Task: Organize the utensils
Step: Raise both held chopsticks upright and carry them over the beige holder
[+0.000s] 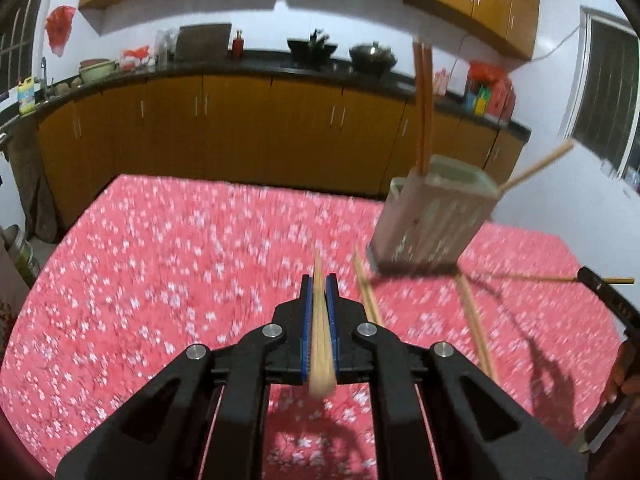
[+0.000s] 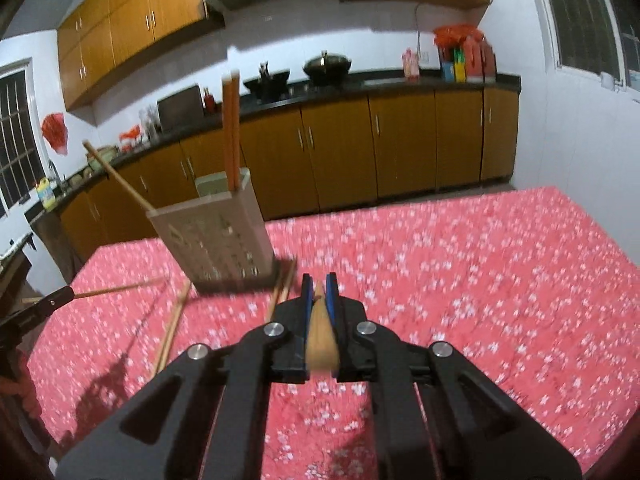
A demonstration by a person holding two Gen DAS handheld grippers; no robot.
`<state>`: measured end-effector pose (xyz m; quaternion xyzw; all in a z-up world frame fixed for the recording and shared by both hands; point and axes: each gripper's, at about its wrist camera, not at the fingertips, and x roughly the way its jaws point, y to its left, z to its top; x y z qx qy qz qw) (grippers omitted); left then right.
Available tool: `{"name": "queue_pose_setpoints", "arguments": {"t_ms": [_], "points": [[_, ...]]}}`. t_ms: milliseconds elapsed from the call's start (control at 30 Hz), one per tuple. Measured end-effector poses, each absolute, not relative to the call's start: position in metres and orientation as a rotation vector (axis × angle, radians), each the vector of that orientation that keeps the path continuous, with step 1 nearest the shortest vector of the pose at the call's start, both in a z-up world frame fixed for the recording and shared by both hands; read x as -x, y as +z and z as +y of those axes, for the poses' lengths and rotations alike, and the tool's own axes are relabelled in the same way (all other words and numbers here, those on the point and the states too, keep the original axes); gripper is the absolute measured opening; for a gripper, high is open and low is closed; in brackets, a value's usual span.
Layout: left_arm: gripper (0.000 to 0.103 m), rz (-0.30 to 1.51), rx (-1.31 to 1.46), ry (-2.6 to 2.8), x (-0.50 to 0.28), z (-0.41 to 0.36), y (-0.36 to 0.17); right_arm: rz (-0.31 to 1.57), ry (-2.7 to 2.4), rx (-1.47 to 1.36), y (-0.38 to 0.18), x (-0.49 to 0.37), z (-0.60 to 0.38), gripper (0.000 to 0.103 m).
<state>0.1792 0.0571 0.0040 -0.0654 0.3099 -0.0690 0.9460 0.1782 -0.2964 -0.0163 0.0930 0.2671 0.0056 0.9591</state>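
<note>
My left gripper [image 1: 319, 280] is shut on a pale wooden chopstick [image 1: 320, 332] that runs back between its blue pads. My right gripper [image 2: 319, 280] is shut on another pale chopstick [image 2: 320, 336]. A beige slotted utensil holder [image 1: 432, 216] [image 2: 216, 232] stands on the table ahead, between the two grippers. It holds two upright reddish chopsticks [image 1: 424, 100] [image 2: 231, 128] and one pale chopstick leaning outward [image 1: 536, 168] [image 2: 116, 178]. Loose pale chopsticks [image 1: 476, 328] [image 2: 172, 328] lie near its base. Each wrist view catches the other gripper at its edge, with its chopstick [image 1: 540, 279] [image 2: 120, 290].
The table wears a red cloth with white blossoms [image 1: 160, 272] [image 2: 480, 280]. Behind it runs a dark kitchen counter [image 1: 260, 64] [image 2: 400, 80] with woks, bottles and bags, above orange cabinets. A window [image 2: 584, 12] sits in the right wall.
</note>
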Motion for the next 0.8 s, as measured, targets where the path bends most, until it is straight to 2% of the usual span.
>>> {"name": "queue_pose_setpoints", "arguments": {"t_ms": [300,800], "points": [[0.007,0.534,0.159,-0.156,-0.175,0.059,0.043,0.449,0.043,-0.181,0.019,-0.172,-0.296,0.008],[0.007,0.326,0.176,-0.266,-0.181,0.019,0.132,0.148,0.201,-0.230,0.130,-0.181,-0.262,0.008]]}}
